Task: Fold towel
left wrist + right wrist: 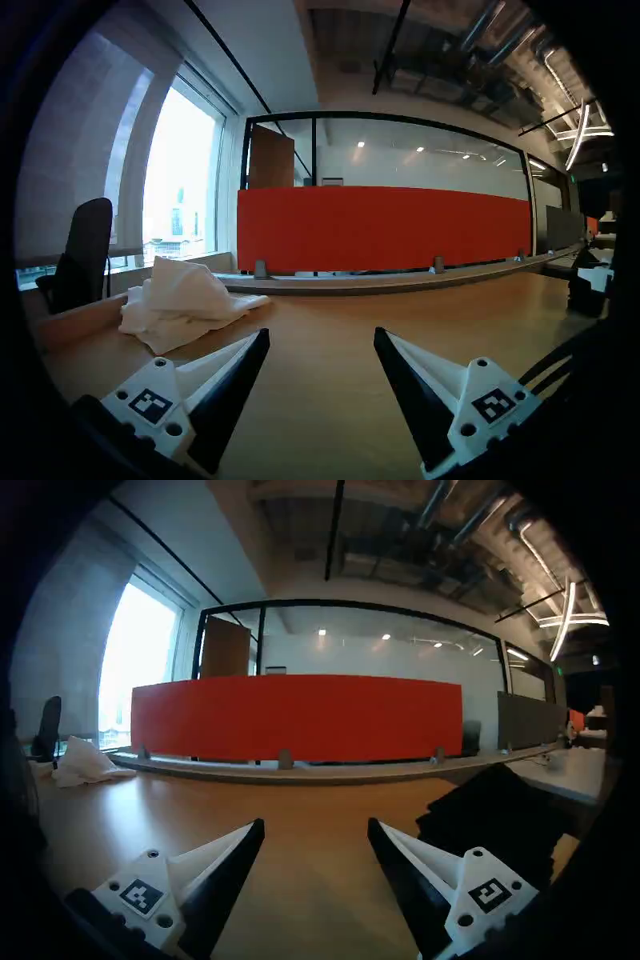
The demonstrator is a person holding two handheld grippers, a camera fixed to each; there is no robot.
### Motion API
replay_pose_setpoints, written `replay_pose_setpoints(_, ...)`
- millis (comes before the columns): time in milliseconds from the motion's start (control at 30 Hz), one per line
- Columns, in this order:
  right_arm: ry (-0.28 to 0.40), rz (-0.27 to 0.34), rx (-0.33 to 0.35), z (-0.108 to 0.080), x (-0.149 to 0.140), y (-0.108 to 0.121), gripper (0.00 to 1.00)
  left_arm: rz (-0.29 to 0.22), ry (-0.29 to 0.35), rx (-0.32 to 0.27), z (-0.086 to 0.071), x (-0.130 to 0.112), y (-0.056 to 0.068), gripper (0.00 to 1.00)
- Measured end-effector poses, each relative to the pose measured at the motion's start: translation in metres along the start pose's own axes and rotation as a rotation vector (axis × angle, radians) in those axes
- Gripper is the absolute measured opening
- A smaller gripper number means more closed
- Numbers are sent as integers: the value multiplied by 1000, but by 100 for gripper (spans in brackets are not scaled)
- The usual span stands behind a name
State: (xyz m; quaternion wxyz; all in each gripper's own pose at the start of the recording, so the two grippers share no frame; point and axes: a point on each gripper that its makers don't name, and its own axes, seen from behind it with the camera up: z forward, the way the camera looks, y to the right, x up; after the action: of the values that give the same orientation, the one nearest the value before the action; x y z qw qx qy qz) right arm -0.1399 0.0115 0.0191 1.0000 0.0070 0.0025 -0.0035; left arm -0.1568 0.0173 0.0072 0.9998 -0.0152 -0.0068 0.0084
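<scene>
A crumpled white towel (pixel 180 302) lies in a heap on the wooden table (pixel 344 376), ahead and to the left of my left gripper (pixel 322 336). That gripper stands open just above the tabletop with nothing between its fingers. In the right gripper view the same white towel (pixel 84 764) is small and far off at the left. My right gripper (pixel 316 826) is open too, low over the bare wood (pixel 312 816), holding nothing.
A stack of dark folded cloth (pixel 500 816) sits right of the right gripper. A red divider panel (pixel 384 228) runs along the table's far edge. A black office chair (pixel 80 256) stands at the left by the window. Dark objects (pixel 588 284) sit at the far right.
</scene>
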Motion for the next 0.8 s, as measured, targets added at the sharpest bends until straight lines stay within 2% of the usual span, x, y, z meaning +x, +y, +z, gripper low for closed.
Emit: replay_pose_setpoints(800, 6, 4, 11, -7, 5, -6, 100, 0, 0, 0, 0, 0, 0, 97)
